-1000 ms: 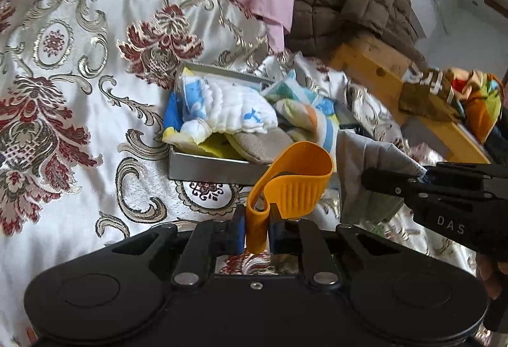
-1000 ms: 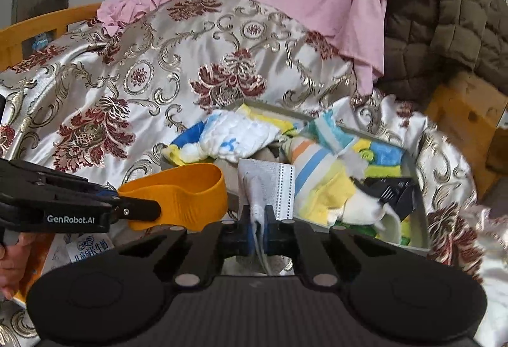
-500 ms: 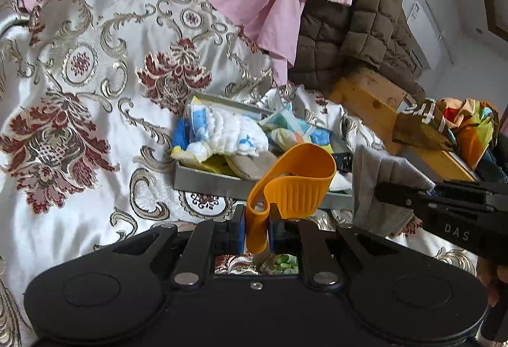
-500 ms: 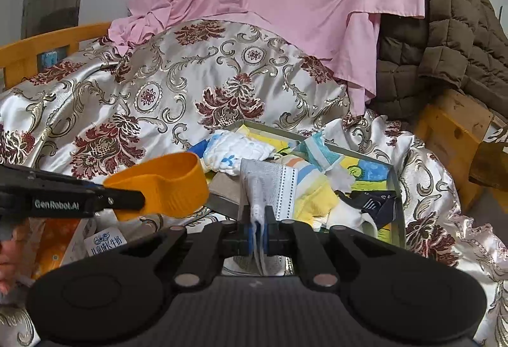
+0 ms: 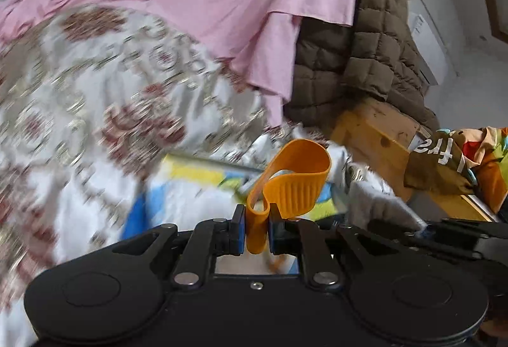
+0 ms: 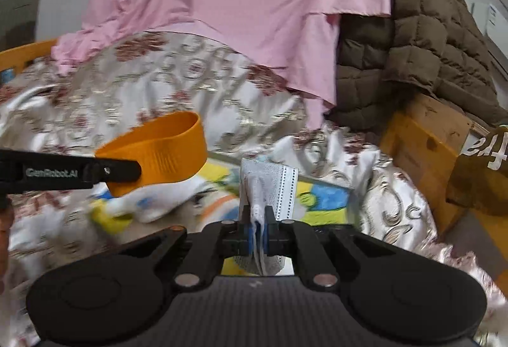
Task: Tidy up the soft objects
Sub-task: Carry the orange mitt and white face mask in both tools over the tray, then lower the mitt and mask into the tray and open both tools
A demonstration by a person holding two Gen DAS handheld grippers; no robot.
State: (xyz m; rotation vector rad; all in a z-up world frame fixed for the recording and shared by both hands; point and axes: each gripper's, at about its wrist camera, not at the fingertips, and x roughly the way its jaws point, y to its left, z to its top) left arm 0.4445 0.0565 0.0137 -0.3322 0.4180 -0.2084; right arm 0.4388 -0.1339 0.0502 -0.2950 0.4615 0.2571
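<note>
My left gripper [image 5: 257, 231] is shut on an orange silicone strap [image 5: 293, 178] that curls into a loop above the fingers; the same orange strap [image 6: 158, 156] shows at the left of the right wrist view. My right gripper [image 6: 257, 234] is shut on a grey dotted cloth [image 6: 270, 188] that stands up between its fingers. That grey cloth [image 5: 377, 207] appears at the right of the left wrist view. Below both, blurred, lies the grey tray [image 6: 324, 183] packed with colourful soft items [image 6: 324, 202].
A silver floral bedspread [image 6: 165, 86] covers the bed, with a pink sheet [image 6: 228, 3] draped behind it and a brown quilted jacket [image 6: 422, 38] at the right. A wooden bed frame [image 6: 422, 137] and a pile of bright bags [image 5: 476, 162] stand to the right.
Both grippers have lifted and pulled back from the tray, each keeping its hold. The tray now sits lower and closer in both views, and the picture is motion-blurred.
</note>
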